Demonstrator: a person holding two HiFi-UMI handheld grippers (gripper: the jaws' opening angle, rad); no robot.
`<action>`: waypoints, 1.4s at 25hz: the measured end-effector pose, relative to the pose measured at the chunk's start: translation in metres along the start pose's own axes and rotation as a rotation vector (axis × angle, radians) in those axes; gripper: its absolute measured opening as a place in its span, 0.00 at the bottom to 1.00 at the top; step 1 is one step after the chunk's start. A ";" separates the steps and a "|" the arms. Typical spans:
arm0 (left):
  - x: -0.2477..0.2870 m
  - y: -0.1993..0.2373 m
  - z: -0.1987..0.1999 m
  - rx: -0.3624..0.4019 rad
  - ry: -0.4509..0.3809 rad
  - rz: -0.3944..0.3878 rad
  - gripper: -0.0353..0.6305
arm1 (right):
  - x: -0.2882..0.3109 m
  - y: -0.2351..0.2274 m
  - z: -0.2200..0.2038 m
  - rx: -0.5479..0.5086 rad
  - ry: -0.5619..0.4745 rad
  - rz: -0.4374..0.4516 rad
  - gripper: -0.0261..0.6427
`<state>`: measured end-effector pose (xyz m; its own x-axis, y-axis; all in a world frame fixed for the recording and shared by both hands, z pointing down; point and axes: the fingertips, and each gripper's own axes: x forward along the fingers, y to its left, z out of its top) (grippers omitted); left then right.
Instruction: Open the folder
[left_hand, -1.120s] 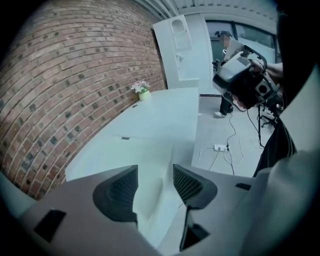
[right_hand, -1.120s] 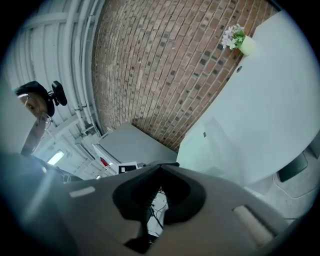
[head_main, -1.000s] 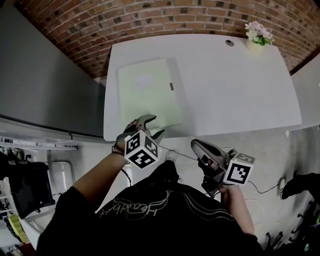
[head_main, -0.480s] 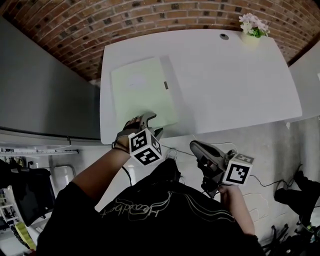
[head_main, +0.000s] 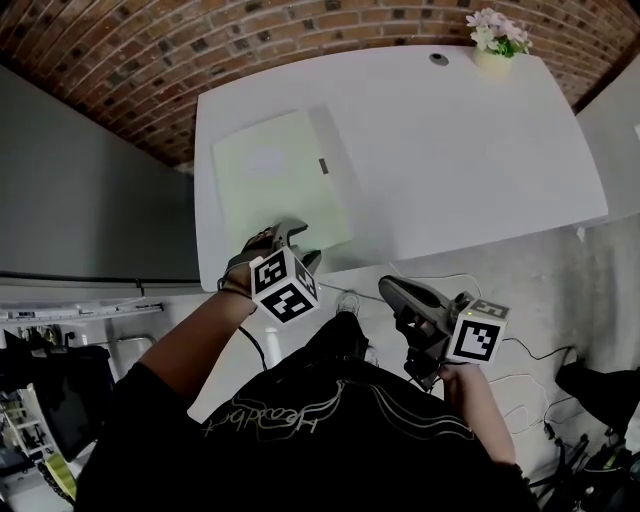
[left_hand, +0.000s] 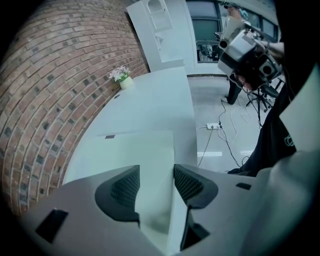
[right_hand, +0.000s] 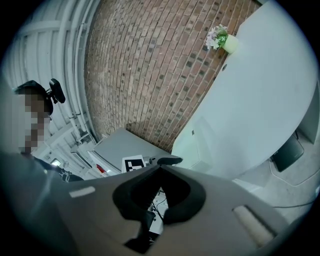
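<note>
A pale green folder (head_main: 275, 180) lies shut and flat on the left part of the white table (head_main: 450, 150), with a small dark tab on its right edge. My left gripper (head_main: 299, 246) is at the folder's near edge, open. In the left gripper view the folder (left_hand: 130, 150) runs in between the two spread jaws of the left gripper (left_hand: 156, 172), which do not press on it. My right gripper (head_main: 386, 289) hangs off the table over the floor, in front of the person. In the right gripper view its jaws (right_hand: 161, 169) meet with nothing between them; the folder (right_hand: 200, 145) shows beyond.
A small pot of flowers (head_main: 495, 40) stands at the table's far right corner, beside a round cable hole (head_main: 438, 59). A brick wall (head_main: 150, 50) runs behind the table and a grey cabinet (head_main: 90, 180) stands at its left. Cables (head_main: 540, 370) lie on the floor.
The head view has drifted, so the table sits a little higher and further left. My left gripper stays at the folder's near edge; the right one has hardly moved.
</note>
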<state>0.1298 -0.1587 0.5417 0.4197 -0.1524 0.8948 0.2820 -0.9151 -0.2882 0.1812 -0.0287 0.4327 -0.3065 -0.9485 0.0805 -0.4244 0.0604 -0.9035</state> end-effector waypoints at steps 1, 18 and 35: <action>0.000 0.000 0.000 0.000 0.002 -0.007 0.38 | 0.000 0.000 0.001 0.000 0.000 0.000 0.04; -0.007 -0.010 0.002 0.065 0.030 -0.040 0.25 | 0.007 -0.011 0.000 0.007 0.013 -0.009 0.04; -0.017 -0.010 0.003 0.125 0.050 0.075 0.13 | 0.011 -0.008 -0.012 0.013 0.031 0.002 0.04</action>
<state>0.1224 -0.1454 0.5279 0.4008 -0.2399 0.8842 0.3578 -0.8475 -0.3921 0.1709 -0.0362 0.4456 -0.3337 -0.9382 0.0918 -0.4128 0.0578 -0.9090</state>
